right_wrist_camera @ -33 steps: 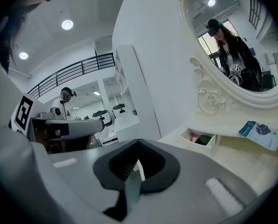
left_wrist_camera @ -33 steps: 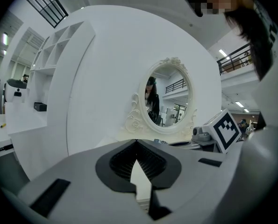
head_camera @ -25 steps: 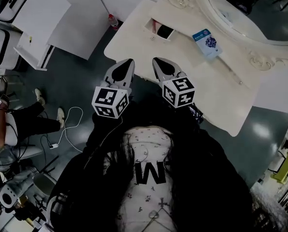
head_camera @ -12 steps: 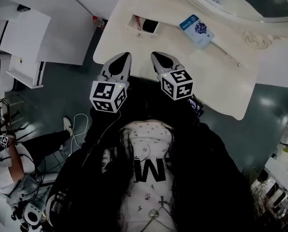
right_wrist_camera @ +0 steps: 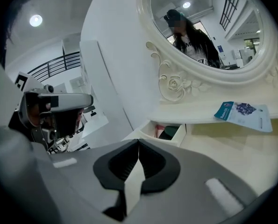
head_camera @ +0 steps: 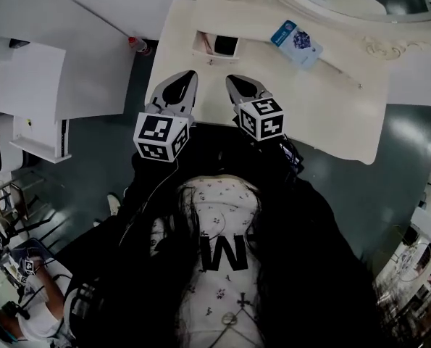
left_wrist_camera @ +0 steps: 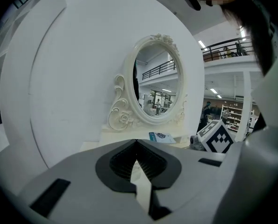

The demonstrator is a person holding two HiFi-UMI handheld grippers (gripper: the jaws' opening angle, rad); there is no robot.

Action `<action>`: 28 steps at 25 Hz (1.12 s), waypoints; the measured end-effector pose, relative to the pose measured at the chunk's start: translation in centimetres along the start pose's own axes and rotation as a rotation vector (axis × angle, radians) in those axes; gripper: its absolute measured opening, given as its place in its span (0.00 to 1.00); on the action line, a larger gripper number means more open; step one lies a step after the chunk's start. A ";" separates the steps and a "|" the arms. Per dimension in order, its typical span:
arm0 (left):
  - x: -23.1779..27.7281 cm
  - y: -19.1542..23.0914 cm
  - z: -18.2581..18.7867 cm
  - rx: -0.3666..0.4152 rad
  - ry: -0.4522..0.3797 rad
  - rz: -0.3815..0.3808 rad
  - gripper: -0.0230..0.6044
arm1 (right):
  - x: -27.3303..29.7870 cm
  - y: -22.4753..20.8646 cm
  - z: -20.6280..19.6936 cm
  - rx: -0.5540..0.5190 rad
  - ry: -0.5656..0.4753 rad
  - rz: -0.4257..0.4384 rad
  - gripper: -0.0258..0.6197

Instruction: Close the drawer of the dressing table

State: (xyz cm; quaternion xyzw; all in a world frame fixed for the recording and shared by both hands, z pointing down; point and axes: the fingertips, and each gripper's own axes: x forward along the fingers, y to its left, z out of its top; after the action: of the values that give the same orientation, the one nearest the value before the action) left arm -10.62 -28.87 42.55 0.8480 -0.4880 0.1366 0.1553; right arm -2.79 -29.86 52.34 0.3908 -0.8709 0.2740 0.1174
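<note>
The cream dressing table (head_camera: 331, 111) fills the top of the head view. Its small drawer (head_camera: 219, 46) stands pulled out at the back left, with dark and red things inside. In the right gripper view the same drawer (right_wrist_camera: 169, 130) shows open just beyond the jaws. My left gripper (head_camera: 187, 75) and right gripper (head_camera: 234, 79) hover side by side over the table's front edge, a short way in front of the drawer. Both are shut and hold nothing. The left gripper (left_wrist_camera: 136, 144) faces the oval mirror (left_wrist_camera: 157, 87); the right gripper (right_wrist_camera: 139, 142) points toward the drawer.
A blue packet (head_camera: 296, 40) lies on the table top right of the drawer, below the ornate mirror frame (head_camera: 389, 46). A red-capped bottle (head_camera: 137, 46) stands on the floor by the table's left corner. White panels (head_camera: 63, 64) lie to the left.
The dressing table has swung squarer and closer in the head view. Both grippers sit a little nearer the drawer, still shut. The drawer stays open.
</note>
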 end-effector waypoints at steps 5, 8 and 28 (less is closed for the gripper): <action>0.5 2.2 0.1 0.002 0.001 -0.047 0.04 | 2.9 -0.5 -0.9 -0.012 0.019 -0.074 0.06; 0.8 2.8 0.1 0.006 0.000 -0.085 0.04 | 4.5 -0.8 -1.7 -0.027 0.058 -0.104 0.06; 0.9 9.1 -0.1 -0.023 0.004 -0.100 0.04 | 11.6 -3.3 -4.9 -0.087 0.240 -0.256 0.17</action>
State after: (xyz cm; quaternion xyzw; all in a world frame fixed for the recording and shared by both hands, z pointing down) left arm -18.10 -33.88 44.17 0.8693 -0.4461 0.1249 0.1725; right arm -8.13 -36.05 62.52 0.4576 -0.8047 0.2636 0.2712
